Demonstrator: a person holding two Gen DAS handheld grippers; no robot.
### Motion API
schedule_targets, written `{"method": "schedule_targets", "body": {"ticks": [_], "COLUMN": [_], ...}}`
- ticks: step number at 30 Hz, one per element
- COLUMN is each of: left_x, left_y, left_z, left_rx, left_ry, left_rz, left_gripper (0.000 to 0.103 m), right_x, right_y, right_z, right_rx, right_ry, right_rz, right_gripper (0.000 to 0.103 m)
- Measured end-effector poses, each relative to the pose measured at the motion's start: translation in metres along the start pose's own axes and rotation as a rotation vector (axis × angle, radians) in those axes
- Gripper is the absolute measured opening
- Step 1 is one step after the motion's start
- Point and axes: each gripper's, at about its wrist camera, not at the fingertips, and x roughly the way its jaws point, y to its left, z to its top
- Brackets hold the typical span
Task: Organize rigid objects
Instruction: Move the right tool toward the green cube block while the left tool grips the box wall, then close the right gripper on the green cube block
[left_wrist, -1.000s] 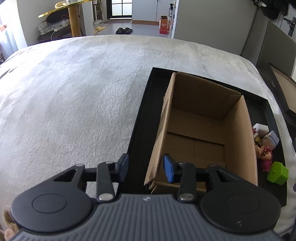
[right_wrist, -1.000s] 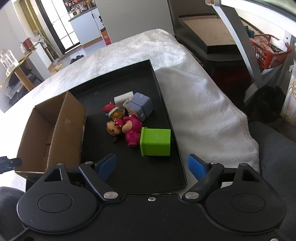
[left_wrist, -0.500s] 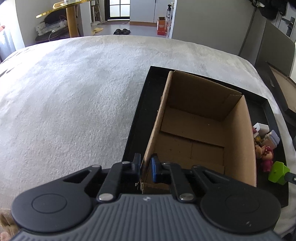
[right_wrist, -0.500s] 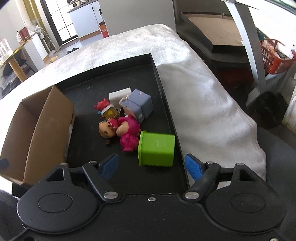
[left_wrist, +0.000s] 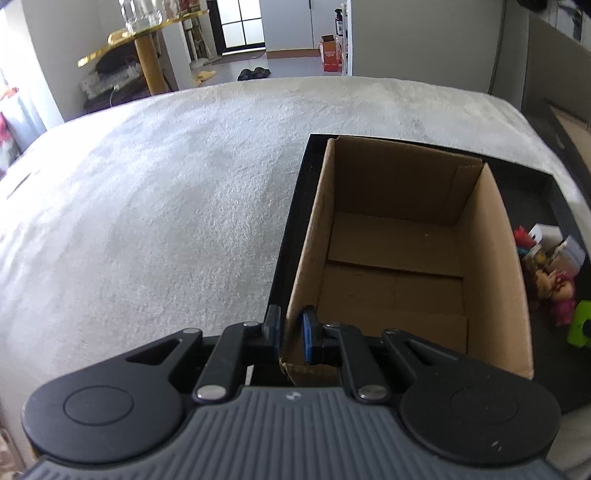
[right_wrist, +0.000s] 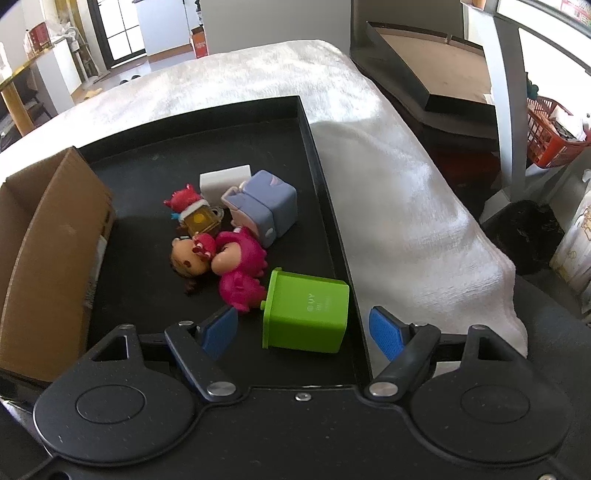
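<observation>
An open cardboard box (left_wrist: 399, 258) stands in a black tray (right_wrist: 317, 155). My left gripper (left_wrist: 291, 332) is shut on the box's near left wall. The box also shows at the left of the right wrist view (right_wrist: 48, 258). Beside it in the tray lie a green cube (right_wrist: 306, 312), a pink doll (right_wrist: 236, 262), a red and yellow toy (right_wrist: 195, 212), a lilac block (right_wrist: 266, 206) and a white block (right_wrist: 223, 179). My right gripper (right_wrist: 303, 332) is open, its jaws either side of the green cube's near end.
The tray rests on a white fluffy cover (left_wrist: 147, 206). Dark furniture (right_wrist: 424, 77) and a red basket (right_wrist: 550, 133) stand to the right of the table. The toys show at the right edge of the left wrist view (left_wrist: 554, 280).
My left gripper has closed onto the box wall and the box has shifted slightly. My right gripper has moved forward and lower toward the green cube.
</observation>
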Motion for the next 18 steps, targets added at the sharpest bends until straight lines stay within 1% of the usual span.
{"method": "schedule_targets", "body": {"ticks": [2, 3, 4, 6, 8, 12, 18], "left_x": [0.000, -0.001, -0.001, -0.001, -0.001, -0.001, -0.002], "left_y": [-0.004, -0.006, -0.008, -0.012, -0.014, -0.017, -0.016], "left_z": [-0.001, -0.001, -0.001, -0.002, -0.003, -0.003, -0.003], "left_rx": [0.025, 0.036, 0.048, 0.068, 0.087, 0.105, 0.103], "left_ry": [-0.005, -0.007, -0.008, -0.011, -0.014, -0.014, -0.007], "left_rz": [0.017, 0.026, 0.035, 0.049, 0.063, 0.081, 0.086], "left_gripper": [0.011, 0.011, 0.011, 0.011, 0.011, 0.012, 0.012], "right_x": [0.003, 0.005, 0.008, 0.011, 0.010, 0.005, -0.009], "right_y": [0.002, 0.003, 0.003, 0.003, 0.001, -0.004, 0.000], "right_z": [0.000, 0.000, -0.001, -0.002, -0.002, -0.002, 0.000], "right_rx": [-0.015, -0.025, -0.034, -0.044, -0.042, -0.046, -0.060], "right_ry": [-0.001, -0.001, 0.005, 0.011, 0.006, 0.004, -0.026], "right_rz": [-0.014, -0.020, -0.027, -0.049, -0.052, -0.028, -0.011], "right_gripper": [0.076, 0.074, 0.071, 0.058, 0.053, 0.051, 0.050]}}
